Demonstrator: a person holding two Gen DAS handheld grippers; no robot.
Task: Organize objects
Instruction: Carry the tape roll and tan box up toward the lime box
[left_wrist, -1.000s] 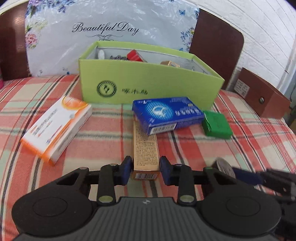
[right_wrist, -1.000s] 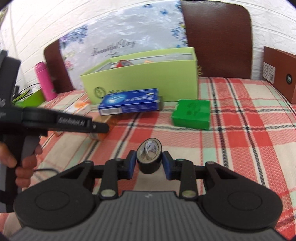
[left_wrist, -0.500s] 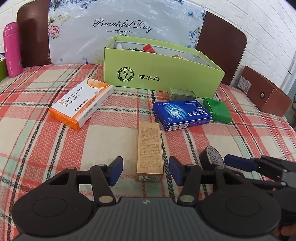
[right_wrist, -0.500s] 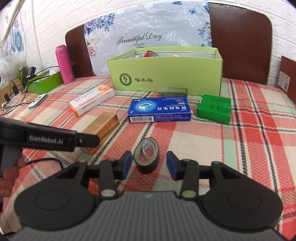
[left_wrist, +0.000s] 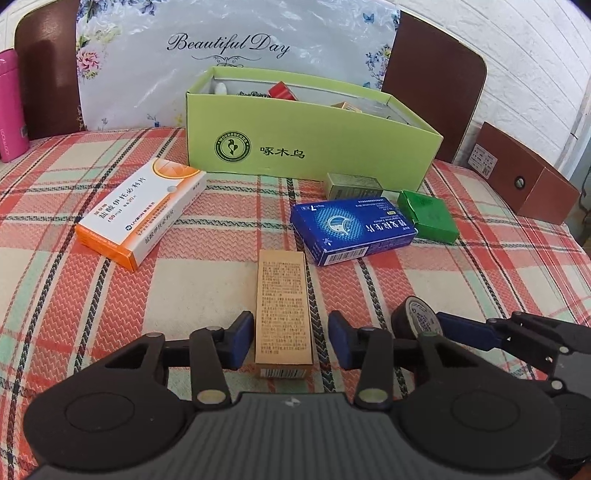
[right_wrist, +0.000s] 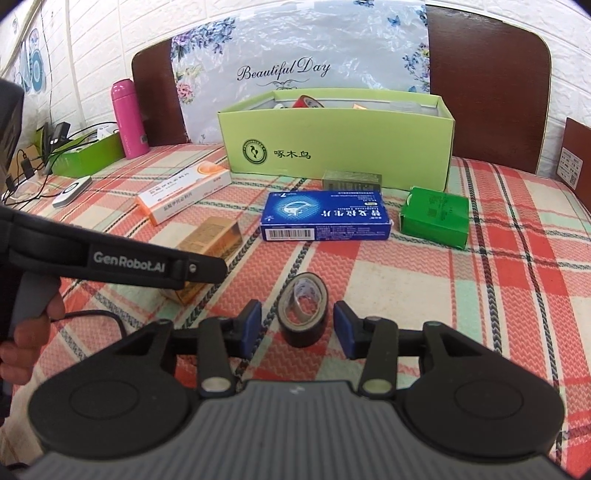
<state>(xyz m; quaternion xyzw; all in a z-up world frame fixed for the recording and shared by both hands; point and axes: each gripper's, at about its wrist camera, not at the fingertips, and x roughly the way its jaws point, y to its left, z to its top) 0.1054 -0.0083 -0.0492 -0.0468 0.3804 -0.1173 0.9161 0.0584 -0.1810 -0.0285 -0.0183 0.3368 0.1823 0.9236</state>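
Observation:
My left gripper (left_wrist: 291, 338) is open, its jaws on either side of a gold box (left_wrist: 282, 306) lying on the checked cloth, with gaps on both sides. My right gripper (right_wrist: 297, 326) is open around a black tape roll (right_wrist: 303, 309) standing on the cloth, not touching it. The roll also shows in the left wrist view (left_wrist: 415, 321). The gold box shows in the right wrist view (right_wrist: 212, 240) behind the left gripper's arm. A green open box (left_wrist: 310, 147) with several items inside stands at the back.
On the cloth lie an orange-and-white box (left_wrist: 144, 214), a blue box (left_wrist: 352, 229), a green box (left_wrist: 428, 216) and a small olive box (left_wrist: 352, 184). A pink bottle (right_wrist: 129, 118), a brown box (left_wrist: 524, 177) and cables (right_wrist: 33, 162) sit at the edges.
Both grippers opened, letting go of the gold box and the tape roll, and drew back from the green open box. Both objects now rest on the cloth.

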